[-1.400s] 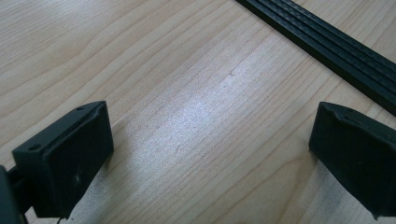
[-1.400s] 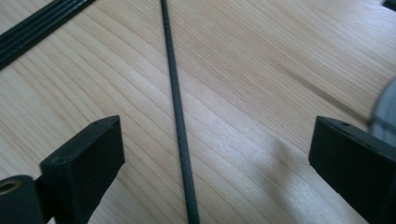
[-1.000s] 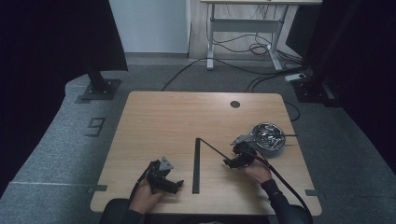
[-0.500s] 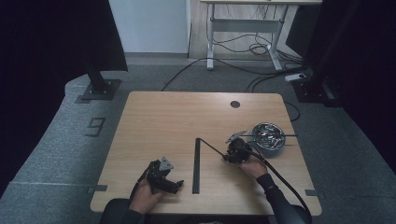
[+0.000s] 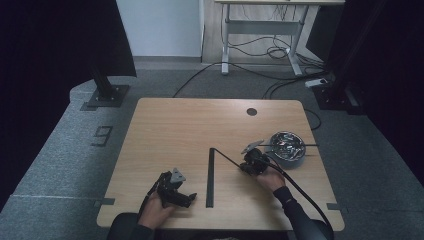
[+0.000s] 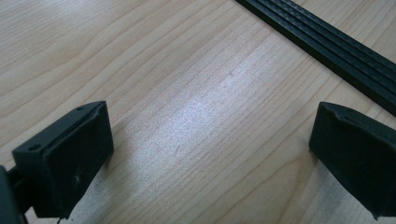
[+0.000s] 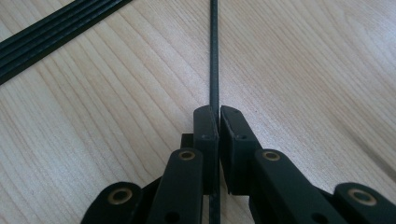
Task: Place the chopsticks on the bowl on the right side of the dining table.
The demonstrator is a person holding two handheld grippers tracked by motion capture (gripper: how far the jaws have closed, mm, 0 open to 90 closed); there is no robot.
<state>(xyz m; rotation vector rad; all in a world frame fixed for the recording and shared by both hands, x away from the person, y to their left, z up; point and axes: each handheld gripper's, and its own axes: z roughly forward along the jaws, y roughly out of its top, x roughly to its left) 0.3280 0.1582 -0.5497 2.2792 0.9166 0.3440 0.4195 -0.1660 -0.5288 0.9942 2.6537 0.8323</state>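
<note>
On the light wooden tabletop (image 5: pixel 190 125) in the high view, the right hand-held gripper (image 5: pixel 248 163) has just closed on a thin black rod (image 5: pixel 227 157) slanting toward a flat black strip (image 5: pixel 210 177); a metal bowl (image 5: pixel 286 147) sits just beside it. The left hand-held gripper (image 5: pixel 186 198) rests apart.

In the left gripper view, its jaws stand wide, empty.

In the right gripper view, the pads pinch the rod (image 7: pixel 214 56) near one end; it looks light, stiff and slippery, so a grip nearer mid-length would likely steady it.

The thin black rod (image 7: pixel 214 51) is cut off at the top edge in the right gripper view; the contents of the round metal bowl (image 5: pixel 286 146) are too small to tell.
</note>
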